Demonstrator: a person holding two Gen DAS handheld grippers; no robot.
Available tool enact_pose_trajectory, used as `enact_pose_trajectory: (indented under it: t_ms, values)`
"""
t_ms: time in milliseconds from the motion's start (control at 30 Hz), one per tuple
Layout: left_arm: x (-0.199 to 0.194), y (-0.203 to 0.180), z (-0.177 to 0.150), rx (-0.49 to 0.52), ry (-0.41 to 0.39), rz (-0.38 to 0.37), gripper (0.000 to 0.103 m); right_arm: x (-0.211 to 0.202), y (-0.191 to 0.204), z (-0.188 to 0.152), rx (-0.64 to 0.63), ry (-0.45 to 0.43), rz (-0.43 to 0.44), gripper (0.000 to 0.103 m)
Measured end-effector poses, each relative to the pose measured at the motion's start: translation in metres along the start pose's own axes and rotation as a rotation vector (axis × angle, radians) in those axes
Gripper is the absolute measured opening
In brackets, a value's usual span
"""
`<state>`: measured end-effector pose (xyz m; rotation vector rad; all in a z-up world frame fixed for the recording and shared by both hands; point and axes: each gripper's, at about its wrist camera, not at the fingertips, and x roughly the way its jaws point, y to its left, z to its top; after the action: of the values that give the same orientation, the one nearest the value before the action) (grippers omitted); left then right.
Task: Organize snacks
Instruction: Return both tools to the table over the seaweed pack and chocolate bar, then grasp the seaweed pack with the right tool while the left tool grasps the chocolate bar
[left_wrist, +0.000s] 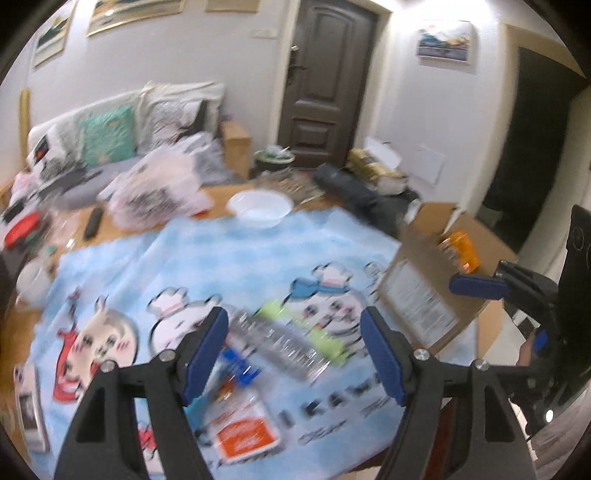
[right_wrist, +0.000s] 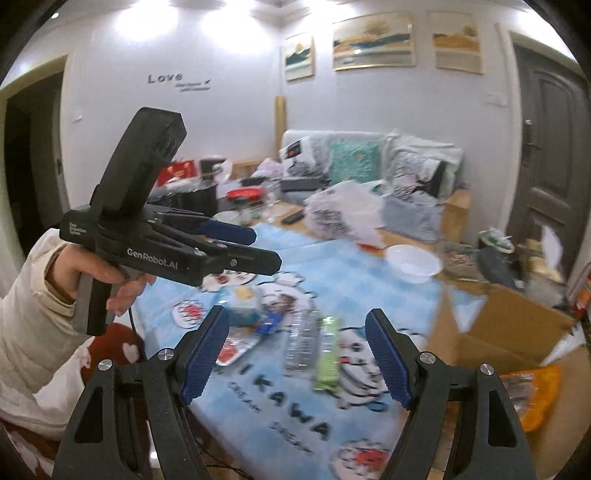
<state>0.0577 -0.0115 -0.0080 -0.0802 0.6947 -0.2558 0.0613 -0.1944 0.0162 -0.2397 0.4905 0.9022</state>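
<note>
Two grippers, both mine, stand with jaws apart, gripping nothing: left gripper (left_wrist: 293, 349), right gripper (right_wrist: 297, 356). A clear plastic bottle (right_wrist: 301, 341) and green snack packet (right_wrist: 327, 354) lie mid-frame on the blue cartoon-printed cloth (right_wrist: 369, 280); brown cardboard box (right_wrist: 517, 332) at right.

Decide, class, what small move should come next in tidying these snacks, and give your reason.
Probably lower the left gripper onto the clear wrapped snack pack lying on the blue cartoon cloth. Both grippers are open and empty, the pack sits in line between the left fingers, and the open cardboard box with an orange packet inside stands beside the cloth.
</note>
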Motion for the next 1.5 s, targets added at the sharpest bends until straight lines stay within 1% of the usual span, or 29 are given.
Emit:
enact_pose_trajectory:
  t_ms: [133, 233, 333, 400, 433, 467, 533, 667, 733, 867, 900, 1100, 1133, 1200, 1233, 1267, 1300, 1333, 1367, 1433, 1467, 1500]
  values:
    - [0.007, 0.032, -0.027, -0.058, 0.035, 0.024, 0.071, 0.04, 0.018, -0.003, 0.026, 0.054, 0.051, 0.073]
    - [0.011, 0.056, -0.044, -0.099, 0.054, 0.044, 0.071, 0.073, 0.025, -0.011, 0.042, 0.109, 0.069, 0.073]
    - [0.015, 0.075, -0.059, -0.137, 0.07, 0.041, 0.071, 0.104, 0.027, -0.017, 0.063, 0.163, 0.068, 0.073]
    - [0.019, 0.083, -0.067, -0.155, 0.076, 0.025, 0.071, 0.12, 0.023, -0.023, 0.08, 0.195, 0.06, 0.072]
    - [0.022, 0.085, -0.07, -0.155, 0.08, 0.013, 0.071, 0.125, 0.02, -0.027, 0.087, 0.208, 0.057, 0.07]
    - [0.025, 0.086, -0.071, -0.146, 0.083, 0.004, 0.071, 0.134, 0.017, -0.029, 0.094, 0.224, 0.053, 0.066]
    - [0.031, 0.089, -0.072, -0.13, 0.089, 0.011, 0.071, 0.153, 0.01, -0.035, 0.115, 0.263, 0.044, 0.064]
    - [0.044, 0.099, -0.067, -0.112, 0.093, 0.017, 0.071, 0.177, 0.0, -0.045, 0.138, 0.314, 0.017, 0.06]
    - [0.055, 0.106, -0.063, -0.107, 0.117, 0.035, 0.071, 0.188, -0.005, -0.05, 0.148, 0.336, 0.008, 0.059]
    - [0.07, 0.117, -0.057, -0.114, 0.138, 0.023, 0.071, 0.201, -0.011, -0.055, 0.153, 0.365, -0.008, 0.059]
    - [0.072, 0.118, -0.056, -0.115, 0.138, 0.022, 0.071, 0.203, -0.012, -0.056, 0.149, 0.362, -0.014, 0.059]
    - [0.07, 0.106, -0.051, -0.097, 0.111, -0.038, 0.071, 0.212, -0.02, -0.058, 0.138, 0.37, -0.046, 0.058]
    - [0.07, 0.104, -0.05, -0.095, 0.11, -0.046, 0.071, 0.213, -0.022, -0.057, 0.142, 0.367, -0.048, 0.054]
    - [0.071, 0.099, -0.047, -0.096, 0.109, -0.056, 0.071, 0.213, -0.022, -0.057, 0.132, 0.373, -0.079, 0.038]
    - [0.072, 0.096, -0.046, -0.099, 0.11, -0.068, 0.071, 0.213, -0.022, -0.057, 0.118, 0.38, -0.104, 0.035]
    - [0.073, 0.092, -0.045, -0.101, 0.11, -0.084, 0.068, 0.213, -0.022, -0.057, 0.115, 0.383, -0.108, 0.035]
    - [0.076, 0.086, -0.045, -0.1, 0.115, -0.101, 0.063, 0.211, -0.022, -0.057, 0.117, 0.384, -0.112, 0.035]
    - [0.078, 0.081, -0.044, -0.096, 0.123, -0.116, 0.06, 0.209, -0.021, -0.058, 0.121, 0.383, -0.116, 0.035]
    - [0.081, 0.076, -0.044, -0.096, 0.132, -0.144, 0.057, 0.207, -0.022, -0.059, 0.13, 0.381, -0.117, 0.035]
    - [0.092, 0.064, -0.044, -0.104, 0.158, -0.218, 0.057, 0.204, -0.023, -0.06, 0.143, 0.381, -0.109, 0.035]
    - [0.099, 0.058, -0.045, -0.101, 0.177, -0.225, 0.057, 0.203, -0.024, -0.061, 0.148, 0.382, -0.107, 0.035]
    - [0.107, 0.055, -0.047, -0.098, 0.197, -0.198, 0.057, 0.202, -0.025, -0.061, 0.151, 0.381, -0.106, 0.035]
